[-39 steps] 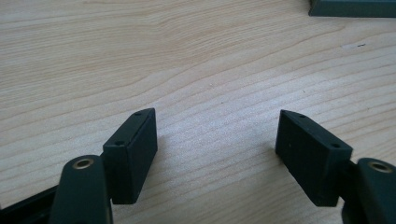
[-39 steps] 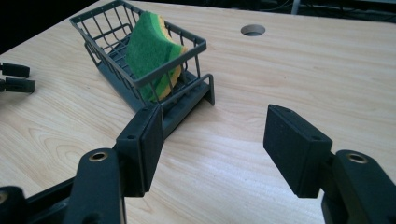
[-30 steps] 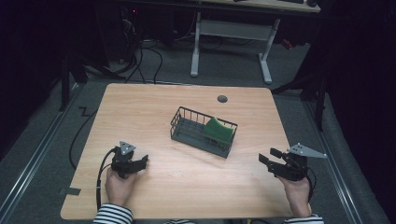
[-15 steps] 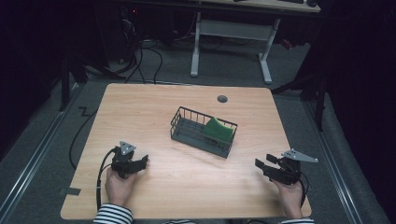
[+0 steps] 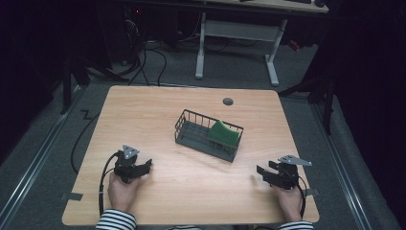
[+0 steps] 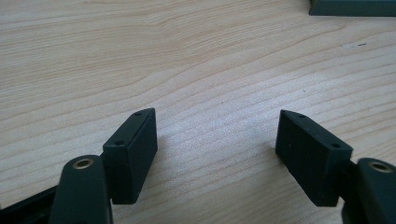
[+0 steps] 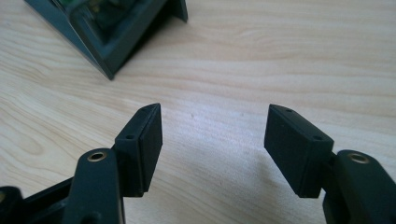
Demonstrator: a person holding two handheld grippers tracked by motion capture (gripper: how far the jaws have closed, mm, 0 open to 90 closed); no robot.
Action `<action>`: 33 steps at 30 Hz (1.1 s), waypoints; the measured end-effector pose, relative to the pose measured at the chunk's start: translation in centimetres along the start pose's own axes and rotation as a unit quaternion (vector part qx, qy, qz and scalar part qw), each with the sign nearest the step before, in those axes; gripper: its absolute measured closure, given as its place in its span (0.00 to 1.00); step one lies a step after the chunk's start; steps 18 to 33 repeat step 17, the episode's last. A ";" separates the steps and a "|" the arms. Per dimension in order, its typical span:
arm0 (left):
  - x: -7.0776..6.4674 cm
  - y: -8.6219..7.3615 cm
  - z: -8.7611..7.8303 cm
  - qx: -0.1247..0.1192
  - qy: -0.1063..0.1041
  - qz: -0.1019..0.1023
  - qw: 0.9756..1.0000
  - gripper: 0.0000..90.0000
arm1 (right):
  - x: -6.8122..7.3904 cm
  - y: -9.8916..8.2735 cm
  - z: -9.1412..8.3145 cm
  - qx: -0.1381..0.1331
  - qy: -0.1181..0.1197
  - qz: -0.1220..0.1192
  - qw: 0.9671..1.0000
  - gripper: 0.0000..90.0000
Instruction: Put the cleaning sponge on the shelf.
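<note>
While the green sponge (image 5: 224,133) sits in the wire basket (image 5: 191,132) mid-table, left gripper (image 5: 139,168) and right gripper (image 5: 263,174) rest near the person, jaws apart and empty, ready to reach.

Compared with a second ago, we see the right gripper (image 5: 266,173) sitting lower: it is down close to the table (image 5: 191,191) near the front right edge. It also lies slightly further in from that edge, and its grey plate (image 5: 295,160) now sits lower over the hand.
</note>
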State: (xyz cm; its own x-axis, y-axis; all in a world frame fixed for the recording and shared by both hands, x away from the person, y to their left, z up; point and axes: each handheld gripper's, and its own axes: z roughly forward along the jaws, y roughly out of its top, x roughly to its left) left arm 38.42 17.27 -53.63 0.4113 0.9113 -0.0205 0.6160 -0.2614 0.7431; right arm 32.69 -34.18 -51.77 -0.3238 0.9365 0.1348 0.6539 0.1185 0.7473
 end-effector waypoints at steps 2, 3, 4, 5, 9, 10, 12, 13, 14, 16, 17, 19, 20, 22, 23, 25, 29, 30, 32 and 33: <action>0.0 0.0 0.0 -0.001 0.001 0.000 1.000 0.33 | 0.1 -0.2 0.4 0.007 -0.010 -0.009 1.000 0.41; 0.0 0.0 0.0 -0.001 0.001 0.000 1.000 0.33 | 0.2 -0.2 0.6 0.012 -0.016 -0.012 1.000 0.41; 0.0 0.0 0.0 -0.001 0.001 0.000 1.000 0.33 | 0.3 -0.3 0.8 0.016 -0.021 -0.017 1.000 0.41; 0.0 0.0 0.0 0.000 0.000 0.000 1.000 0.33 | 0.4 -0.4 1.0 0.021 -0.025 -0.023 0.999 0.40; 0.0 0.0 0.0 -0.001 0.002 0.001 1.000 0.33 | 0.8 -0.6 1.3 0.017 -0.039 -0.039 0.998 0.39; 0.0 0.0 0.0 -0.001 0.002 0.001 1.000 0.33 | 0.9 -0.6 1.4 0.018 -0.045 -0.047 0.998 0.39; -0.1 0.0 0.0 -0.001 0.002 0.001 1.000 0.33 | 1.0 -0.6 1.5 0.022 -0.051 -0.057 0.997 0.38; -0.1 0.0 0.0 -0.001 0.002 0.001 1.000 0.33 | 1.0 -0.6 1.5 0.022 -0.051 -0.057 0.997 0.37; -0.1 0.0 0.0 -0.001 0.002 0.001 1.000 0.33 | 1.0 -0.6 1.5 0.022 -0.050 -0.057 0.997 0.37; -0.1 0.0 0.0 0.000 0.002 0.001 1.000 0.33 | 1.0 -0.6 1.5 0.022 -0.049 -0.058 0.997 0.36; -0.1 0.0 0.0 0.000 0.002 0.001 1.000 0.33 | 1.1 -0.6 1.5 0.022 -0.050 -0.058 0.997 0.36; -0.1 0.0 0.0 0.000 0.002 0.001 1.000 0.33 | 1.1 -0.6 1.5 0.022 -0.050 -0.058 0.997 0.36; -0.1 0.0 0.0 0.000 0.002 0.001 1.000 0.33 | 1.1 -0.6 1.5 0.022 -0.050 -0.058 0.997 0.36; -0.1 0.0 0.0 0.000 0.002 0.001 1.000 0.33 | 1.1 -0.6 1.5 0.022 -0.050 -0.058 0.997 0.36; -0.1 0.0 0.0 0.000 0.002 0.001 1.000 0.33 | 1.1 -0.6 1.5 0.022 -0.050 -0.058 0.997 0.36; -0.1 0.0 0.0 0.000 0.002 0.001 1.000 0.33 | 1.1 -0.6 1.5 0.022 -0.050 -0.058 0.997 0.36; -0.1 0.0 0.0 0.000 0.002 0.001 1.000 0.33 | 1.1 -0.6 1.5 0.022 -0.050 -0.058 0.997 0.36; -0.1 0.0 0.0 0.000 0.002 0.001 1.000 0.33 | 1.1 -0.6 1.5 0.022 -0.050 -0.058 0.997 0.36; -0.1 0.0 0.0 0.000 0.002 0.001 1.000 0.33 | 1.1 -0.6 1.5 0.022 -0.050 -0.058 0.997 0.36; -0.1 0.0 0.0 0.000 0.002 0.001 1.000 0.33 | 1.1 -0.6 1.5 0.022 -0.050 -0.058 0.997 0.36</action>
